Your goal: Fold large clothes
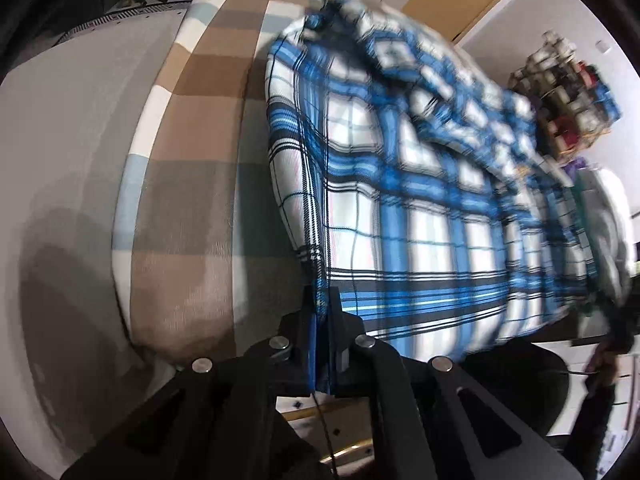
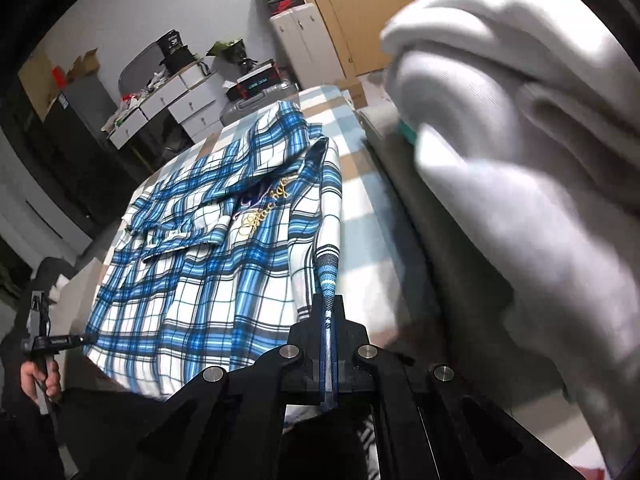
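1. Left wrist view: the left tool [image 1: 324,300] has its two black fingers pressed together on the hem corner of a blue-and-white plaid shirt [image 1: 420,208], with a fold of the cloth running down between them.
2. From that pinch the shirt stretches away across a bed covered with a checked sheet [image 1: 200,152] in brown, white and pale blue blocks; the far part of the shirt is blurred.
3. Right wrist view: the right tool [image 2: 328,312] is likewise closed narrow on an edge of the same shirt [image 2: 208,264], a strip of plaid clamped between the fingers and hanging below them.
4. Most of the shirt lies spread on the sheet [image 2: 360,200], collar end toward the far side of the bed, with gold embroidered lettering [image 2: 268,208] near the folded-over upper part.
5. At the lower left of this view the left tool [image 2: 80,339] grips the shirt's other near corner, held in the person's hand [image 2: 38,380].
6. A bulky white duvet [image 2: 520,140] fills the right of the view, just beside the shirt.
7. Beyond the bed stand white drawers [image 2: 176,100], a white cabinet [image 2: 308,36] and a wooden door [image 2: 368,12].
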### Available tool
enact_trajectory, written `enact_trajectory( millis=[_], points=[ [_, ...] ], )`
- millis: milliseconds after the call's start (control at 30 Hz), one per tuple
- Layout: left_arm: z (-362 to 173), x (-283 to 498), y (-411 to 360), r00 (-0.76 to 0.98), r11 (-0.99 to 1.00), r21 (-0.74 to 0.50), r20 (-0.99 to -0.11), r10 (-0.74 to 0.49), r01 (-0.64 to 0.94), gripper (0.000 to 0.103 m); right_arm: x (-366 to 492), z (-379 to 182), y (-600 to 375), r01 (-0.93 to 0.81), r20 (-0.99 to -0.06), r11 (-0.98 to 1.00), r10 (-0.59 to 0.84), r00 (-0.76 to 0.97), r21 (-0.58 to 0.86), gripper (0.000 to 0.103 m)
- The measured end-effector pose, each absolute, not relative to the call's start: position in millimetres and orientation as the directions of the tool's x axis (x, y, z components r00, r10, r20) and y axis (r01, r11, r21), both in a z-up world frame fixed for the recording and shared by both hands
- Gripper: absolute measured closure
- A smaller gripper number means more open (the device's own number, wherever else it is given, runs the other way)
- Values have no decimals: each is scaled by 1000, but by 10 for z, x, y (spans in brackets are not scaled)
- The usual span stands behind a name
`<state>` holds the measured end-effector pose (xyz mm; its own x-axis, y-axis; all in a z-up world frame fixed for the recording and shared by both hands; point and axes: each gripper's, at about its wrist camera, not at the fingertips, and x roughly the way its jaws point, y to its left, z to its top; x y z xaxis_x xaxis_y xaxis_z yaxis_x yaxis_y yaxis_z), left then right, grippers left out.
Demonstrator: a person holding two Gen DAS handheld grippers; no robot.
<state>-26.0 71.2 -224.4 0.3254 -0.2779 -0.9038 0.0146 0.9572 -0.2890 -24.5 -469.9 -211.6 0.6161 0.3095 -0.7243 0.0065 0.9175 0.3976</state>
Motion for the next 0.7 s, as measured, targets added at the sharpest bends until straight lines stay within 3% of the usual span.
enact_trajectory(
  millis=[233, 500, 700],
  points=[
    [-1850, -368, 713, 335, 931, -357, -870, -363, 81, 103, -351, -1818, -4661, -107, -656, 897, 390, 646, 428, 102],
    [-1180, 828, 680, 377, 892, -451, -820, -431, 40, 103, 584, -1091, -4442, -174, -569, 853, 466, 677, 492, 101],
    [-788, 2068, 904, 432, 849, -522, -787, -441, -84, 103, 2048, -930, -4516, 37, -705, 859, 393, 591, 510, 101]
  ],
)
